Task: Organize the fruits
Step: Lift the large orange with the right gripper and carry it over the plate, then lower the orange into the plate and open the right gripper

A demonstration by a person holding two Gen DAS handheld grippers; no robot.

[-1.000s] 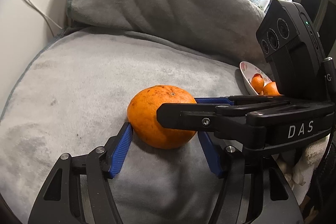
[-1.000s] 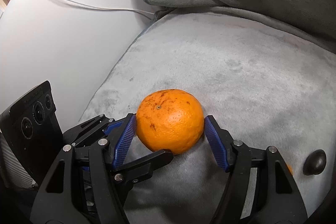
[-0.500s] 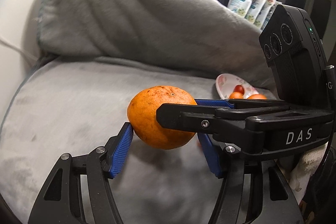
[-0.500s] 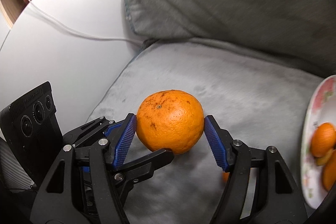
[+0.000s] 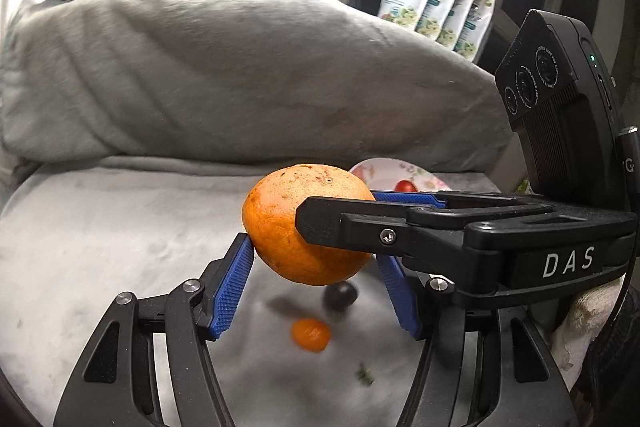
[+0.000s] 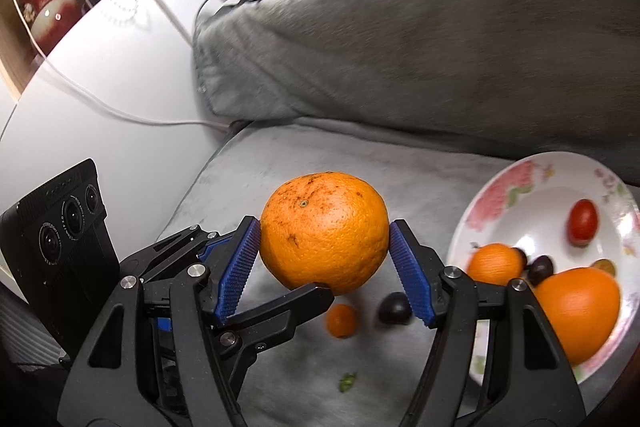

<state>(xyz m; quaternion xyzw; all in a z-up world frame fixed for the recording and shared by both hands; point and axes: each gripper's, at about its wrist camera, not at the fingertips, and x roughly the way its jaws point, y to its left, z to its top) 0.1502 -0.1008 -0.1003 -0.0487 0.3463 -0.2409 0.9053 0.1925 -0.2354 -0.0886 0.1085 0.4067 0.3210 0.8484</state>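
Bare blanket (image 6: 304,163) left, pillow (image 6: 420,35) behind, plate (image 6: 532,183) crowding right.

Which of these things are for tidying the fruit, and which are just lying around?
For the job: big orange gripped by both grippers, left and right; flowered plate; small orange and dark plum on the blanket.

Lying about: pillow, white cable, pouches.

Both claws point downward, crossing: the left claw (image 5: 316,267) and right claw (image 6: 324,259) each clamp the same orange (image 6: 324,233) aloft.
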